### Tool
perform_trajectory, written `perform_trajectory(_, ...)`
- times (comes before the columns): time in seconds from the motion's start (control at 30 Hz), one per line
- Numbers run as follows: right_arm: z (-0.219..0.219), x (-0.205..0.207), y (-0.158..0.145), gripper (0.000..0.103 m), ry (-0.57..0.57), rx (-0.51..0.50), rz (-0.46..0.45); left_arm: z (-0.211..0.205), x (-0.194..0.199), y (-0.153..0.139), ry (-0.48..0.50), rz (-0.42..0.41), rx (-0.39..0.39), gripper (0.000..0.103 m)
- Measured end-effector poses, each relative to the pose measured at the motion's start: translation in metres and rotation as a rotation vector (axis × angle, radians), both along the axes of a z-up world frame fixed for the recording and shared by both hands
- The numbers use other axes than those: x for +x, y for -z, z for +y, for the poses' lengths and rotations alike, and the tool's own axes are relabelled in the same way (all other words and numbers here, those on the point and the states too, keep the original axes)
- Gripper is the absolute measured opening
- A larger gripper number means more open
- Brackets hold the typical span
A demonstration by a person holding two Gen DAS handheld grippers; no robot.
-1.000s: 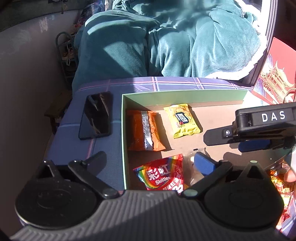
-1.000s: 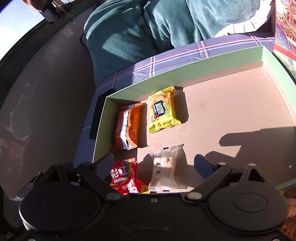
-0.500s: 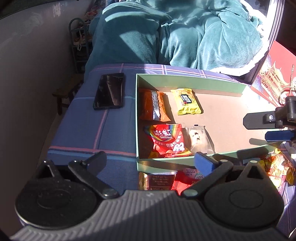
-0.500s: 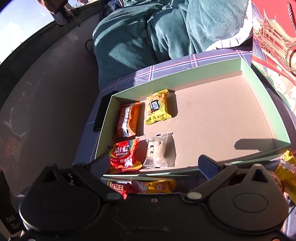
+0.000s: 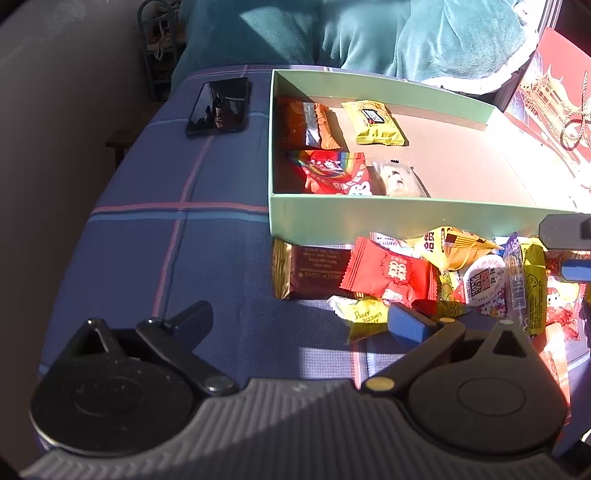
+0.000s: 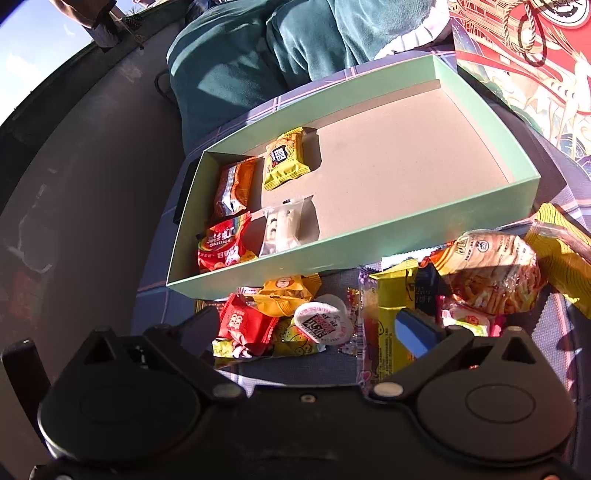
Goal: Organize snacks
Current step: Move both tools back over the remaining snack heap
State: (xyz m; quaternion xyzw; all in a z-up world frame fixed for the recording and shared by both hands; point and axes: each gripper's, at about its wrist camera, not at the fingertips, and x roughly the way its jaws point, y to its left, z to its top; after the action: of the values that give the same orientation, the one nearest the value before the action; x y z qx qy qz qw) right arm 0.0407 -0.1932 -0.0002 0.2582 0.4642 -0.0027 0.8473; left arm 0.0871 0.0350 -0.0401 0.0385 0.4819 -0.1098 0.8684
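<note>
Sunlit blue plaid cloth (image 5: 192, 240) covers the surface, with a teal blanket (image 5: 369, 33) heaped at the far side. Left gripper (image 5: 299, 321) hangs above the cloth with its fingers spread wide and nothing between them, its right blue pad just above a yellow-green candy (image 5: 364, 317). Right gripper (image 6: 306, 328) is likewise spread and empty, over the near pile of loose snacks (image 6: 388, 306): a red packet (image 6: 242, 325), a round white jelly cup (image 6: 323, 323), a bag of orange crackers (image 6: 491, 273). Just beyond the pile stands the green box (image 6: 369, 236). In its left end lie four snacks in two rows: an orange wafer pack (image 6: 234, 186) and a yellow packet (image 6: 286, 158) far, a Skittles bag (image 6: 221, 245) and a clear-wrapped white cake (image 6: 282, 230) near. A black phone (image 5: 219, 107) lies on the cloth left of the box
</note>
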Motion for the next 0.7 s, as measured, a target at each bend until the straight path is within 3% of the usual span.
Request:
perform_trajectory(0.23,-0.004,-0.003,0.004,0.101,0.024,0.019,-0.008,-0.011,0.0,0.009,0.034,0.016,0.012,0.103)
perform_trajectory(0.33,-0.004,-0.003,0.001,0.093,0.032,-0.004,-0.031,-0.019,0.003,0.011,0.057,0.013,0.021,0.103)
perform_trajectory(0.4,-0.003,0.0,0.001,0.08,0.033,-0.004,-0.041,-0.026,0.005,0.012,0.085,0.011,0.027,0.103)
perform_trajectory(0.53,0.003,0.01,0.002,0.067,0.013,-0.012,-0.044,-0.041,0.008,0.016,0.16,0.002,0.034,0.103)
perform_trajectory(0.63,0.008,0.02,0.004,0.048,-0.019,-0.023,-0.052,-0.049,0.006,0.018,0.212,0.011,0.017,0.102)
perform_trajectory(0.7,0.01,0.026,0.007,0.039,-0.034,-0.016,-0.045,-0.053,0.002,0.019,0.245,0.02,0.0,0.092)
